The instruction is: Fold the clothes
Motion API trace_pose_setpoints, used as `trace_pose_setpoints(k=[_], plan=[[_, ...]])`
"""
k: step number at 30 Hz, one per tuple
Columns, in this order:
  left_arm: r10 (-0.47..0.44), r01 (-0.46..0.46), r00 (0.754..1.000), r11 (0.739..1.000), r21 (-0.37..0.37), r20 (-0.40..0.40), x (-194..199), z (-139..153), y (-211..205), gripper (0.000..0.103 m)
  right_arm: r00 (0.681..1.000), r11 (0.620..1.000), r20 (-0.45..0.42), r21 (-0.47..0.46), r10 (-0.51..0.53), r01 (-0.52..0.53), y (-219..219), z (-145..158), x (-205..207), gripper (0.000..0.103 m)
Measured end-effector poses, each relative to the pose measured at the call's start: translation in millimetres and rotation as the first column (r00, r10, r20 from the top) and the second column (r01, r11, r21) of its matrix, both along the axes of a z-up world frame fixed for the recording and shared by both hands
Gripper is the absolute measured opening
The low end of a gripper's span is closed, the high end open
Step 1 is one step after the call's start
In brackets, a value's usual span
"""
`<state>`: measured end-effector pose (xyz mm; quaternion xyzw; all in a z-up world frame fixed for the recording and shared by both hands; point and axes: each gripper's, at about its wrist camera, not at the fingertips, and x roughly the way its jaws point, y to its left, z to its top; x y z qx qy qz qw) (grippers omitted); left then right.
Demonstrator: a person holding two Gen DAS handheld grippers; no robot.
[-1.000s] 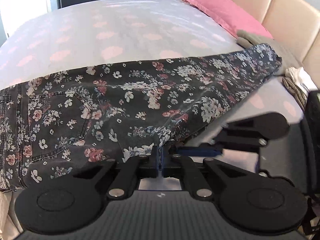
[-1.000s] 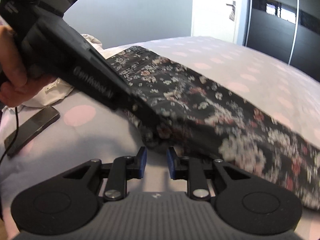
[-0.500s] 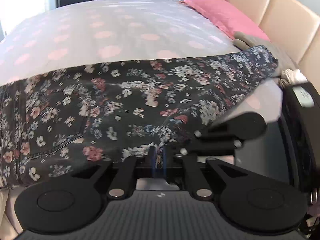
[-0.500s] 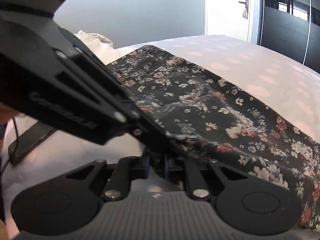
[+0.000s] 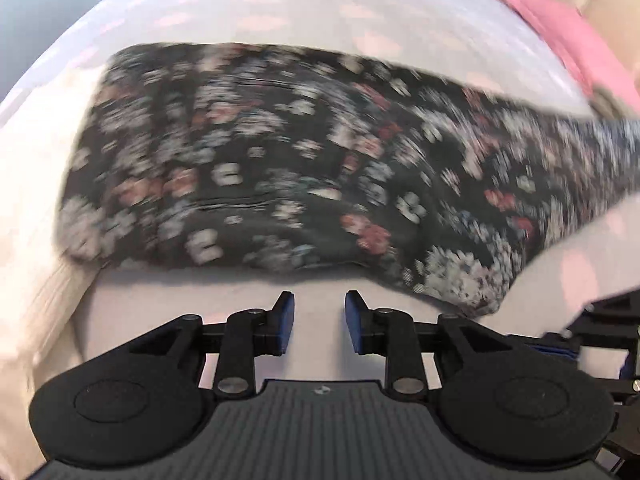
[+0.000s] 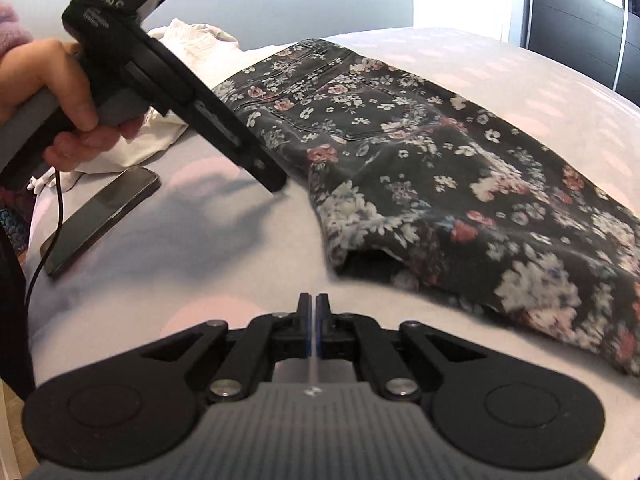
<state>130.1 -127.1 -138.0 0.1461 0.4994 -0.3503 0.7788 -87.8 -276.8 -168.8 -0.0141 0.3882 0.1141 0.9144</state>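
Note:
Dark floral trousers (image 6: 420,152) lie folded along their length on the white bed with pink spots (image 6: 240,264); they are blurred in the left wrist view (image 5: 280,160). My left gripper (image 5: 319,320) is open and holds nothing, a short way back from the cloth's near edge. In the right wrist view a hand (image 6: 60,92) holds the left gripper (image 6: 278,186), whose tip sits just left of the trousers, apart from them. My right gripper (image 6: 313,312) is shut on nothing, over bare sheet in front of the folded edge.
A dark phone (image 6: 100,216) with a cable lies on the sheet at the left. A white garment (image 6: 192,52) is heaped behind the hand. A pink pillow (image 5: 560,28) lies at the head of the bed. Dark wardrobe doors (image 6: 580,12) stand at the far right.
My left gripper let go of the trousers' edge, opened and drew back. My right gripper closed and pulled away from the cloth. The trousers now rest flat on the bed.

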Motion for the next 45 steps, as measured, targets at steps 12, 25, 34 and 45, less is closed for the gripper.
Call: trace_pose_setpoints(k=[12, 25, 34, 45], plan=[[0.416, -0.436, 0.899, 0.875, -0.209, -0.137, 62.4, -1.6, 78.5, 0.041, 0.975, 0.975, -0.048, -0.044, -0.218, 0.216, -66.4, 74.7, -26.8, 0.037], [0.431, -0.430, 0.902, 0.895, -0.120, -0.014, 73.0, -9.7, 61.5, 0.044, 0.515, 0.472, -0.201, 0.225, -0.833, 0.852, -335.0, 83.0, -153.9, 0.039], [0.462, -0.459, 0.887, 0.884, -0.094, 0.013, 73.8, -17.3, 54.5, 0.046, 0.196, 0.144, -0.160, 0.291, -0.967, 0.946, -462.3, 75.5, -207.5, 0.054], [0.505, -0.500, 0.862, 0.861, -0.094, 0.034, 74.7, -15.9, 47.8, 0.037, 0.077, 0.029, -0.158, 0.288, -0.985, 0.957, -522.3, 38.8, -181.9, 0.029]])
